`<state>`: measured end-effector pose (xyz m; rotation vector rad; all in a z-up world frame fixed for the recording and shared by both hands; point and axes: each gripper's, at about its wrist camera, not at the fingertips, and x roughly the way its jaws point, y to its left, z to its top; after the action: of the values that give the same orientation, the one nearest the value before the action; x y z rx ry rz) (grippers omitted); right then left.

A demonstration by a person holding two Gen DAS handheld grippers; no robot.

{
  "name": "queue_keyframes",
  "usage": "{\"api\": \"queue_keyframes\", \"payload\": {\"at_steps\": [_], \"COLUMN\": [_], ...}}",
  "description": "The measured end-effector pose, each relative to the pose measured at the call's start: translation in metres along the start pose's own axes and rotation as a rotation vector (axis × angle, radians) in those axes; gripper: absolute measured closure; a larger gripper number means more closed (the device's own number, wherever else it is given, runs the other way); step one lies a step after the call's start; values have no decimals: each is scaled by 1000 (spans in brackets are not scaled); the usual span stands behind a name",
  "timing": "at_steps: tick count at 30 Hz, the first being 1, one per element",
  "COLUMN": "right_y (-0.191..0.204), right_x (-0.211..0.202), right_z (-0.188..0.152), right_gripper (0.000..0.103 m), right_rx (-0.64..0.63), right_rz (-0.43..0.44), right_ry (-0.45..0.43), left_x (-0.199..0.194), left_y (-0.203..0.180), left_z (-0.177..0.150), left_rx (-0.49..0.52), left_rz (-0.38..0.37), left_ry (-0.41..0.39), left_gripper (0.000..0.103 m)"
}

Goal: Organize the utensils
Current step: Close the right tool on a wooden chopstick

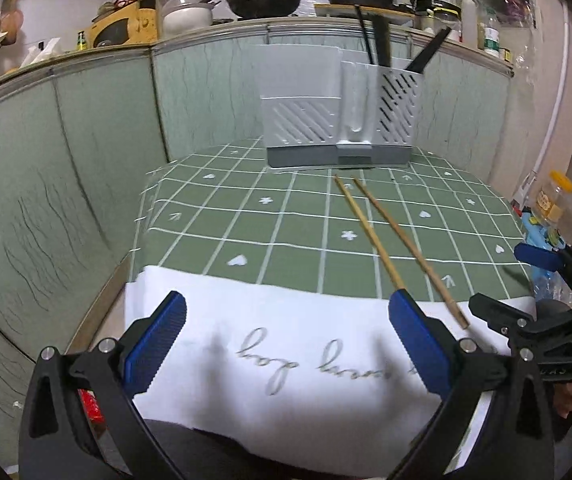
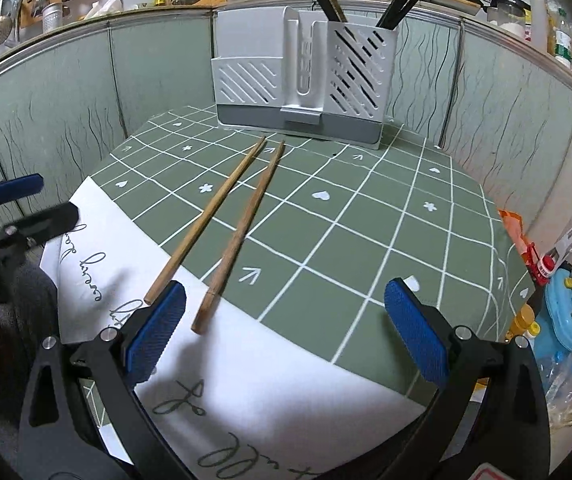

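Surface: table under a green grid-pattern tablecloth (image 2: 366, 216) with a white border bearing cursive lettering; the words are cut off and unreadable. Pale green panels wall the table from 9 through 3 o'clock; a cluttered ledge with pans and bottles runs above.

Utensil holder (image 2: 306, 80): grey, slotted, at 12 o'clock on the far edge. Dark handles rise from its right compartment; their lower ends are hidden.

Chopsticks (image 2: 225, 220): two wooden, lying loose mid-table, near ends on the white border.

Left gripper (image 1: 286, 344): jaws spread wide, holding nothing.

Right gripper (image 2: 286, 332): jaws spread wide, empty, its left pad just beside the chopstick ends.
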<state>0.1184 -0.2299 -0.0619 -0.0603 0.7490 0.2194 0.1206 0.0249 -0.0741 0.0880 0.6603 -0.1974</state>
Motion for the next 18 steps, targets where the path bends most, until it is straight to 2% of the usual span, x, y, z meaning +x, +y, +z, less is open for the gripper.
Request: {"api": "queue_keyframes", "payload": {"at_steps": [7,10,13,14,15,16,17,18], "right_y": [16,21,24,23,23,24,25,25], "right_x": [10,14,19,20,20,19,19,19], "right_z": [-4,-5,-7,-7,-8,-9,-9,-9], "right_gripper": [18,30,52,66,77,83,97,96], "right_rx": [-5,-3,9,12,16,15,10,10], "right_rz": [-10,-20,-25,-22,-14,-21,-28,-31], "right_ry": [7,8,17,20,16,12,11,11], "left_x": [-6,-9,-10,-10,-10,-10,-10,-10], "left_y": [29,38,45,48,49,52,54,56], "left_z": [-9,-12,-16,-18,-18,-19,-20,-20], "left_rx": [-19,-28,-36,-39,-42,-46,-51,-60], "left_rz": [26,29,29,32,34,32,31,30], "left_ry": [5,6,7,9,12,15,16,16], "left_gripper": [4,4,4,4,4,4,4,4]}}
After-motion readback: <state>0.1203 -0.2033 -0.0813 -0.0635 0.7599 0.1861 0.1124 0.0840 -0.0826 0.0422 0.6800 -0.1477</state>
